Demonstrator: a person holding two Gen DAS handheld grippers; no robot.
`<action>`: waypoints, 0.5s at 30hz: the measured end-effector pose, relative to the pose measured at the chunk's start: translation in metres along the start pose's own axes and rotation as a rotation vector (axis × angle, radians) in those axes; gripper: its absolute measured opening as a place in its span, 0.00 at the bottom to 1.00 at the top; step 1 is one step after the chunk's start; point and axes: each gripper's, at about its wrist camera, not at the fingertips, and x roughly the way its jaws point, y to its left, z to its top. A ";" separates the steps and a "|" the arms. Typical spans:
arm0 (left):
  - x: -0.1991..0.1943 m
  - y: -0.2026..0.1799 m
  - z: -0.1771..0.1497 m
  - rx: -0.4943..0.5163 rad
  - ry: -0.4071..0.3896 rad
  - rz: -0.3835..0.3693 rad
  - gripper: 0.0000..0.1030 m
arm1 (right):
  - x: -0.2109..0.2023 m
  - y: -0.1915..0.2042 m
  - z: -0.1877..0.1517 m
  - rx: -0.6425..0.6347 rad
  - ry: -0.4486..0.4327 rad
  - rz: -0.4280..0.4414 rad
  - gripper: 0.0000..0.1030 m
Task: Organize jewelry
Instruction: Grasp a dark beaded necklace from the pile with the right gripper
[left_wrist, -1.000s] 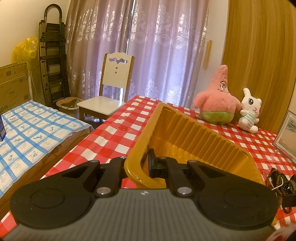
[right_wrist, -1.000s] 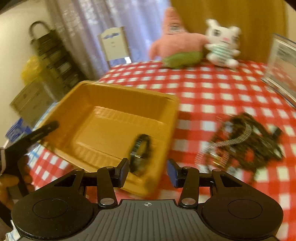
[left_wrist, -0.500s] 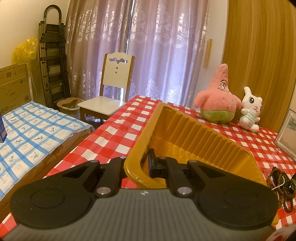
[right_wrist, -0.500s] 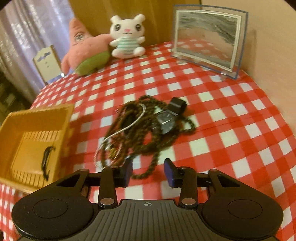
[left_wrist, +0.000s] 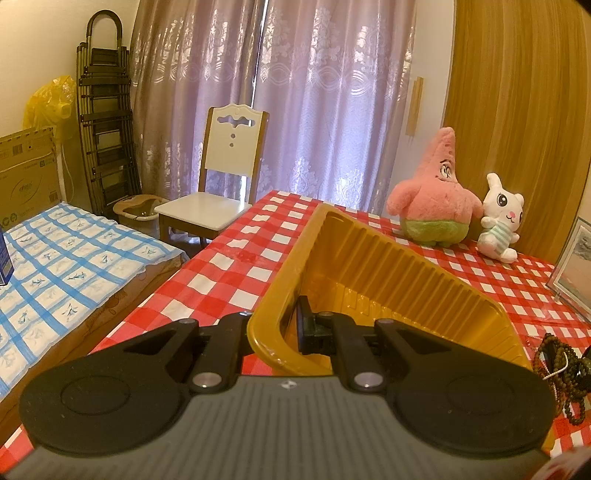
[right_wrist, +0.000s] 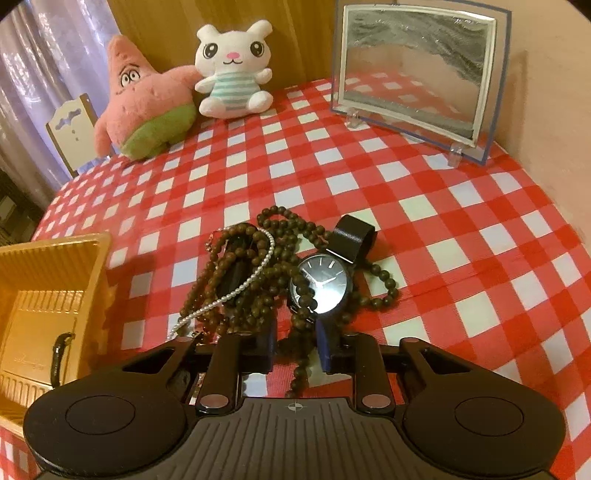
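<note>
Our left gripper (left_wrist: 272, 325) clamps the yellow tray's (left_wrist: 391, 266) rim; our right gripper (right_wrist: 295, 341), narrowly parted, straddles a bead strand (right_wrist: 301, 363) below the watch (right_wrist: 323, 286).

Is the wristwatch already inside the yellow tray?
No: the wristwatch lies on the checked tablecloth among the beads, outside the yellow tray.

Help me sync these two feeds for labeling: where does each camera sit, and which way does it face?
Left wrist: on the left gripper, facing across the table toward curtains; its fingers clamp the yellow tray rim.
Right wrist: on the right gripper, looking down at the jewelry pile; open fingers straddle a bead strand.
Shared: tray, jewelry pile, pink star plush, white bunny plush.
</note>
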 end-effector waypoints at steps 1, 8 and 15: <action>0.000 0.000 0.000 0.001 0.000 0.000 0.09 | -0.001 0.000 -0.001 -0.006 -0.006 0.002 0.15; 0.001 0.000 0.001 0.002 0.001 0.001 0.09 | -0.015 -0.008 -0.001 0.038 -0.019 0.053 0.07; 0.001 -0.001 0.000 0.000 0.001 0.000 0.09 | -0.044 -0.019 0.003 0.144 -0.055 0.129 0.07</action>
